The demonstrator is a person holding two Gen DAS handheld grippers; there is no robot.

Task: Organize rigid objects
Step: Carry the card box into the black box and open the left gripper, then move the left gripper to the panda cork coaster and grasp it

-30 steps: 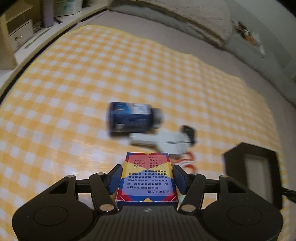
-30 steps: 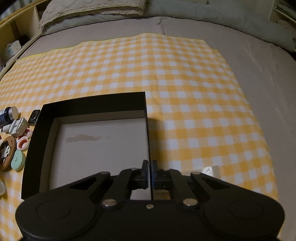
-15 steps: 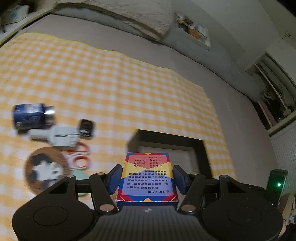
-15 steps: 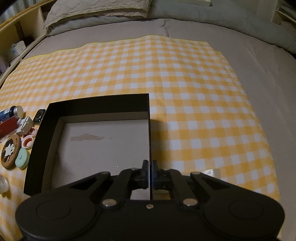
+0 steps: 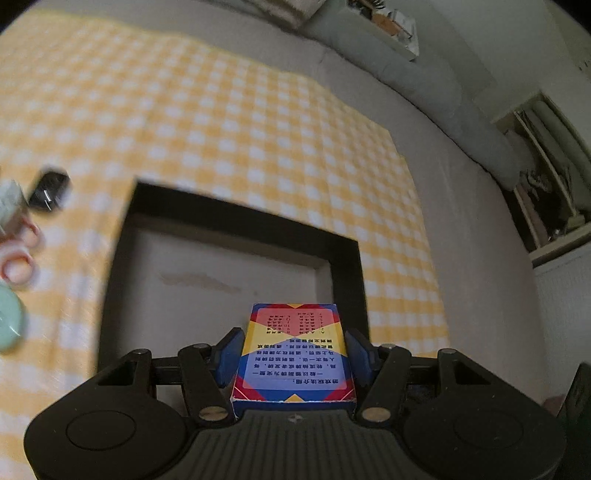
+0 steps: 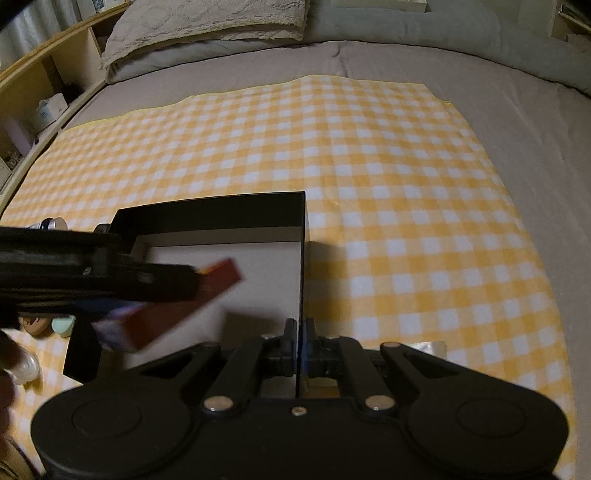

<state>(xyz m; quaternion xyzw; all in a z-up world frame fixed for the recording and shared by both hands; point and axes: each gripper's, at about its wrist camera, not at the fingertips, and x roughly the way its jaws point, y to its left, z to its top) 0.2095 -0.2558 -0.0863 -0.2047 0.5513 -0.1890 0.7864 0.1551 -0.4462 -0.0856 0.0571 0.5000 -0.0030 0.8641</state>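
Observation:
A red, blue and yellow card box [image 5: 293, 354] sits between the blue pads of my left gripper [image 5: 293, 334], which is shut on its sides. It hangs over the pale floor of the black open box [image 5: 236, 218], near that box's right wall. In the right wrist view the same card box [image 6: 177, 314] and the left gripper [image 6: 195, 282] reach in from the left, blurred, above the black box [image 6: 221, 214]. My right gripper [image 6: 299, 326] is shut on the thin right wall of the black box, close to its near corner.
Left of the black box lie a small black object [image 5: 50, 192], pink rings [image 5: 18, 262], a mint disc [image 5: 7, 321] and a bottle [image 6: 53, 223]. All rest on a yellow checked cloth [image 6: 369, 166] over a grey bed. Pillows [image 6: 207, 22] lie at the far end.
My left gripper has swept right with the card box, from above the bottle and loose items to above the black box. The right gripper has stayed on the box wall.

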